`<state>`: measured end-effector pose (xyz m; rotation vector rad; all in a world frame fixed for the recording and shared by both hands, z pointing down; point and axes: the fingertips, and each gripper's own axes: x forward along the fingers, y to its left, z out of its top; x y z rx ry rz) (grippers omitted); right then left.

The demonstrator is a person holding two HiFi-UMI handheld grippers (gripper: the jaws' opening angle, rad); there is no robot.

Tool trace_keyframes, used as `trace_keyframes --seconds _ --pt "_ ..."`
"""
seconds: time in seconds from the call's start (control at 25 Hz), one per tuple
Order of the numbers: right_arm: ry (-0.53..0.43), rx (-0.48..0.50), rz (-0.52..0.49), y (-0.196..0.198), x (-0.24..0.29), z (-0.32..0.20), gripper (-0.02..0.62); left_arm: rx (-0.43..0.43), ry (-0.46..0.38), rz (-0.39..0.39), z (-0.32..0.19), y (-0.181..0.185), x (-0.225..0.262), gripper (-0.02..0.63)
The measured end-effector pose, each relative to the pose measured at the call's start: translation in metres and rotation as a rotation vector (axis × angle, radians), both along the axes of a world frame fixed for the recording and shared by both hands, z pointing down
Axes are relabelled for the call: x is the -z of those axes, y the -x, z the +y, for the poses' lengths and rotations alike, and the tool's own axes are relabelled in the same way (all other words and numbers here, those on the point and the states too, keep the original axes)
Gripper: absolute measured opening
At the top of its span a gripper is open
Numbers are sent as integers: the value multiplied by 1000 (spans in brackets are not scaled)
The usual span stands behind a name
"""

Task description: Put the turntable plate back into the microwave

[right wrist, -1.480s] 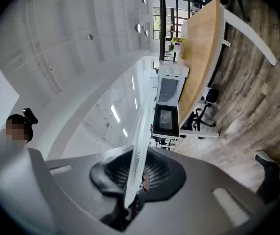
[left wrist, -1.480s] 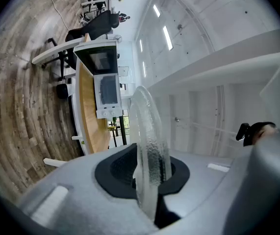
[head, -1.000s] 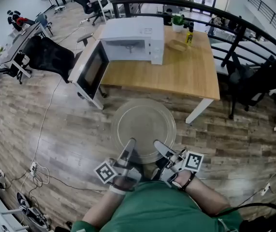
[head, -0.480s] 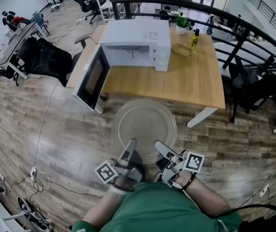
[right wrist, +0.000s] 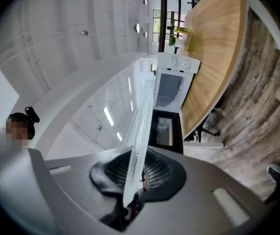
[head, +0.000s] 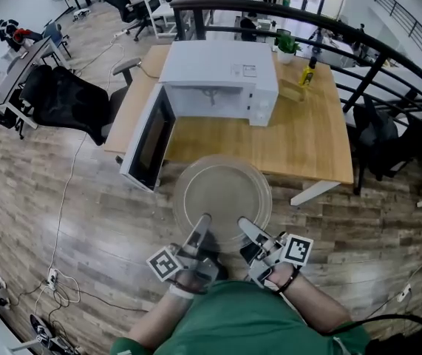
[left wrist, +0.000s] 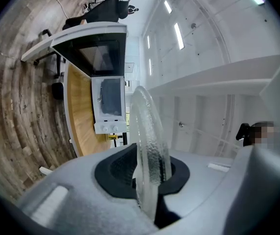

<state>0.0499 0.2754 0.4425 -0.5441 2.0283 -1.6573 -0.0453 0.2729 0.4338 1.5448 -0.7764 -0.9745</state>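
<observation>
Head view has the glass plate (head: 222,198) held out roughly level in front of the person, over the wooden floor (head: 85,220) and just short of the table (head: 310,150). It is not yet at the microwave (head: 222,76), whose door (head: 150,143) hangs open to the left.

The left gripper (head: 199,224) and the right gripper (head: 246,228) each pinch the plate's near rim. Both gripper views show the jaws closed down on the thin glass edge, with only the plate's thickness between the pads.

The main risk is judged to be the hold itself. All the weight sits beyond two small grips on one side of smooth glass, so a jolt or uneven pressure could let the far edge dip and the plate slide out onto the hard floor. The far rim could also strike the open door or the front of the oven if it goes in off-centre or tilted.

No brand or wording can be read. A small label on the microwave's top is too small to make out, and the grippers' cubes carry only black-and-white square markers.
</observation>
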Motion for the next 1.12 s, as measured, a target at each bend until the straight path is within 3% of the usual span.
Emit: trace_keyframes --seconds 0.4,0.56,0.84,1.12 --pt "6 -49 50 51 -1 -45 49 -38 5 44 -49 52 -7 46" --pt "-1 -55 75 55 -2 -56 49 -44 8 77 -60 56 -7 46" --pt "12 -72 80 56 -7 -76 48 -68 6 69 -82 57 -13 46" --pt "23 -38 57 61 -17 -121 48 -37 31 71 -124 61 -20 46"
